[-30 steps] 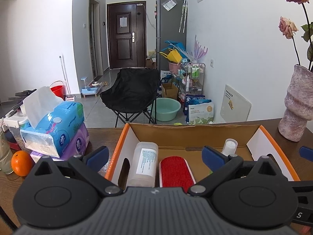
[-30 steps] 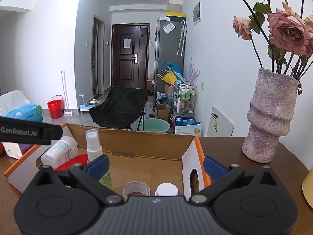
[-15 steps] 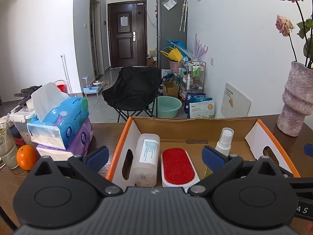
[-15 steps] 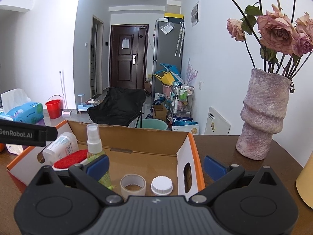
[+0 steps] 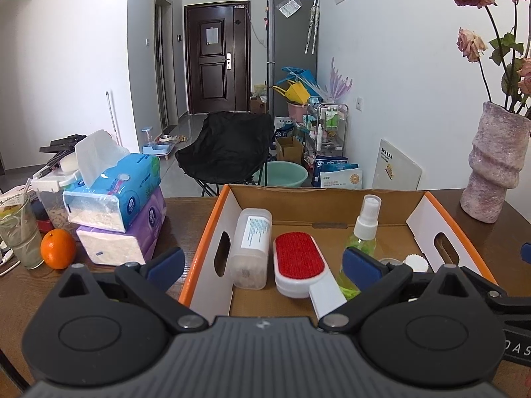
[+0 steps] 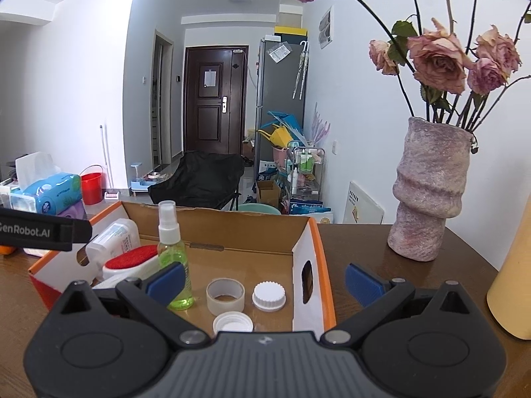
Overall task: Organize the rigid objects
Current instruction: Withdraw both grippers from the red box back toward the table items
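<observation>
A cardboard box (image 5: 212,232) with orange edges and white outer sides stands open on a dark wooden table (image 5: 179,219). Inside it, from left to right in the left wrist view: a clear plastic container (image 5: 250,248) lying on its side against the left wall, a lint brush (image 5: 298,262) with a red pad and white handle beside it, and a green spray bottle (image 5: 363,235) standing upright. The right wrist view adds a roll of clear tape (image 6: 225,297) and two white caps (image 6: 268,295) on the box floor, near the right wall. The left gripper (image 5: 262,265) hangs at the near edge of the box, fingers spread wide, holding nothing; the right gripper (image 6: 264,280) likewise has its fingers wide apart and empty. Left of the box sit two stacked tissue packs (image 5: 116,199) and an orange (image 5: 58,248); to its right stands a vase (image 6: 428,189) of dried roses.
</observation>
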